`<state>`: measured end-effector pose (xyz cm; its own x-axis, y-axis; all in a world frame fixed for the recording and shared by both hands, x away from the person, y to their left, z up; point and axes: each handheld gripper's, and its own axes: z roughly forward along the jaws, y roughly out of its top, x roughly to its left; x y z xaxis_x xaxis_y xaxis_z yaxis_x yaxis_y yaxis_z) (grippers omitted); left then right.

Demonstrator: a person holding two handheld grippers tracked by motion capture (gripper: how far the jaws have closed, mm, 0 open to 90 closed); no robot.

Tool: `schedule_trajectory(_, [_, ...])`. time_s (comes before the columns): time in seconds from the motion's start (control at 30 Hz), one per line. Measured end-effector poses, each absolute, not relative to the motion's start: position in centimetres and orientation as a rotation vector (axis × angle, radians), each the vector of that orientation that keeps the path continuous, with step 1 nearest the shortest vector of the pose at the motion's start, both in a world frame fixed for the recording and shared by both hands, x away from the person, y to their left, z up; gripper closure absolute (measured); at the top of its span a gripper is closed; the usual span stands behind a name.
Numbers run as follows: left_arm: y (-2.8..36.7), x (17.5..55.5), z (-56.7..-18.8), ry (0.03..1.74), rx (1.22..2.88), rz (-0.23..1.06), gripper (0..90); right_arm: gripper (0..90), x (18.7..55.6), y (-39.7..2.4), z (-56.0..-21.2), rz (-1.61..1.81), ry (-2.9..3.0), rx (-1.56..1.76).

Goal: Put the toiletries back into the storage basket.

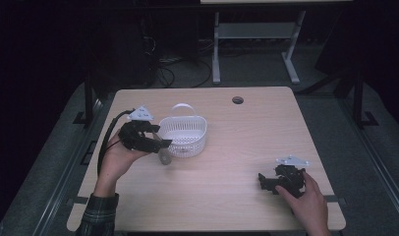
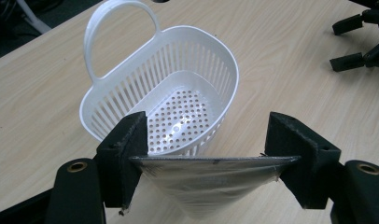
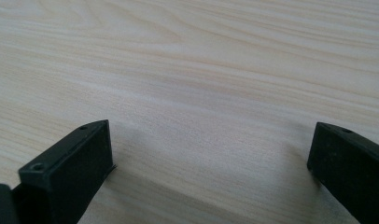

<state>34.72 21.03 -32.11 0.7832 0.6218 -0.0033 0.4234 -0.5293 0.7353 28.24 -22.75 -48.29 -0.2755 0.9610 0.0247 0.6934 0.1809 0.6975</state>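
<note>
Left gripper (image 2: 211, 154) clamps flat round silvery disc (image 2: 211, 179) edge to edge, disc hanging just beside near rim of white slotted plastic basket with loop handle (image 2: 178, 84). Right gripper (image 3: 211, 154) rests on light wooden table (image 3: 201, 70), jaws spread wide, nothing between.

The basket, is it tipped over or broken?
No. The white basket stands upright on the table, whole and with nothing in it. The left gripper holds a flat disc by its edges beside the basket.

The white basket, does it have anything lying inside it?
No: in the left gripper view the white basket shows a bare perforated bottom, and the disc held in the left gripper is outside it.
</note>
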Motion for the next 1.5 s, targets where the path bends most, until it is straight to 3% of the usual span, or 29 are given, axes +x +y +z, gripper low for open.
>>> schedule_trajectory(1.5, [22.2,35.6,-26.3,0.774,2.161,0.420,29.6,0.0,28.2,-22.7,-48.3,0.851,2.041,1.554])
